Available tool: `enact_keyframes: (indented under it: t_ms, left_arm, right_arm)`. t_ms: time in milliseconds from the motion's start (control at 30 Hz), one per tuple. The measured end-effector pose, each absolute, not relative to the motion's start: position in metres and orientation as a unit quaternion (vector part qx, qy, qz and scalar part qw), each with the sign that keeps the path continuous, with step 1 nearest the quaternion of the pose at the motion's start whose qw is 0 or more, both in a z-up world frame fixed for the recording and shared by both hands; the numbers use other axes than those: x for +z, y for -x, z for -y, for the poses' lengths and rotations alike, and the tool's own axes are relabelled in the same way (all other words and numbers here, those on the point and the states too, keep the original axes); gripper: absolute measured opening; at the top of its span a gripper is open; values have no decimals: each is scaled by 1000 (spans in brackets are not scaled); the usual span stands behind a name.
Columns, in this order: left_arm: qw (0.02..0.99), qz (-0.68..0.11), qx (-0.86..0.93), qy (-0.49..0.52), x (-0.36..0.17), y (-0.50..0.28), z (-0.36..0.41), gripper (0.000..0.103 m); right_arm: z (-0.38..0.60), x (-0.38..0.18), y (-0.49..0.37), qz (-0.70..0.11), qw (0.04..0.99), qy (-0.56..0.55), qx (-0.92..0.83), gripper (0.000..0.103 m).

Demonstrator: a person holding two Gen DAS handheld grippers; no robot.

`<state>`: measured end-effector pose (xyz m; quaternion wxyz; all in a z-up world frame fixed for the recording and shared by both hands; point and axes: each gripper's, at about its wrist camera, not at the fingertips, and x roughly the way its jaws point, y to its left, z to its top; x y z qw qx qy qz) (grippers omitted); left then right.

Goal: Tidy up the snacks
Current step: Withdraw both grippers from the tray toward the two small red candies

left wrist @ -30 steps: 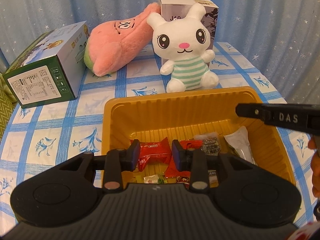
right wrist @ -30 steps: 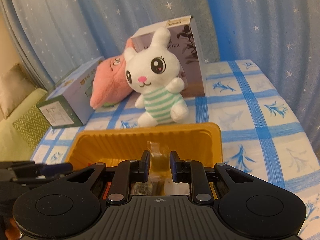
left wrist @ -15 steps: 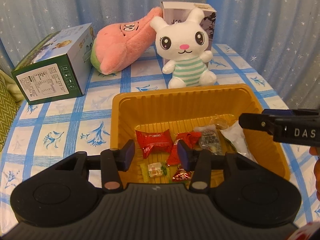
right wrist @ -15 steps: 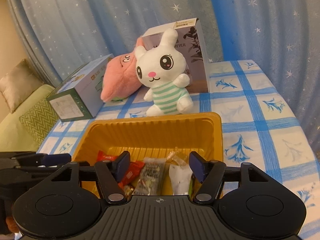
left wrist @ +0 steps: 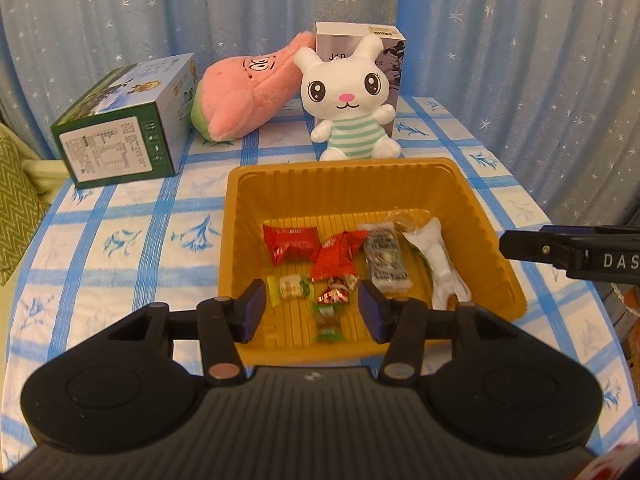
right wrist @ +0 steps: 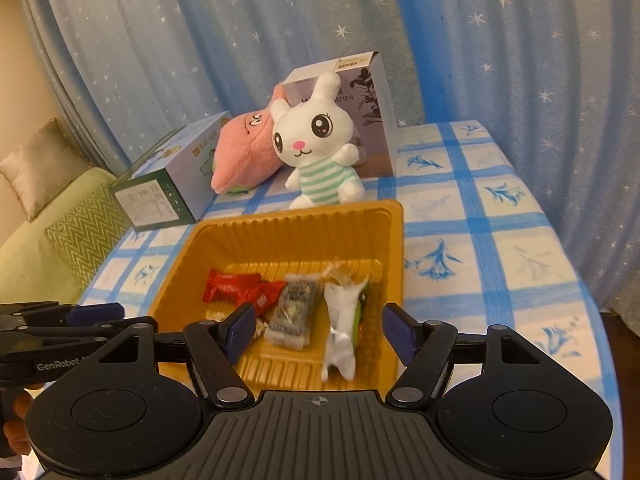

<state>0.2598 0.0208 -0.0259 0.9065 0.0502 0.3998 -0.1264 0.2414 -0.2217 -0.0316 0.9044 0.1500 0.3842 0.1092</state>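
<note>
1. Check your left gripper [left wrist: 312, 312]. Its jaws have just been opening; they stand spread, with nothing pinched between them. They hang above the near part of the yellow tray [left wrist: 496, 240].
2. Check your right gripper [right wrist: 316, 332]. Its jaws have just been opening and stand spread wider than the left pair. No pad presses on any item; the white packet [right wrist: 340, 320] lies loose on the tray floor below them.
3. Locate the snacks. All visible ones lie inside the tray: a red packet [left wrist: 290, 242], a crumpled red wrapper [left wrist: 338, 258], a dark packet [left wrist: 386, 258], the white packet at the right wall, and small candies [left wrist: 290, 288] toward the near wall. None shows on the tablecloth [left wrist: 132, 236].
4. Judge the placement. The snacks sit clustered in the near half, probably because both grippers released from the near side. The far half of the floor is bare.
5. Mind the edges. The tray walls are ribbed and slope outward. The white packet leans against the right wall, which leaves little room for a finger on that side.
6. Note the open room. The cloth left and right of the tray is free. The bunny plush [left wrist: 352, 108] sits just beyond the far rim; the pink plush [left wrist: 244, 96] and green box [left wrist: 124, 124] stand well apart.
</note>
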Motion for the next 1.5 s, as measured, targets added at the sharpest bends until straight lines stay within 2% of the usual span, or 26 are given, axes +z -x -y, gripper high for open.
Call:
enact_keyframes:
  t_ms: [733,1500]
  left_arm:
    - [905,-409,-113,-40,-19,-123,-18,50]
    - [891,-439,-104,-44,-40,-50,-17,50]
  right_arm:
    - [226,-25,-119,-415,889,-135,140,70]
    - [207,-47,-56,-459,865,-86,181,70]
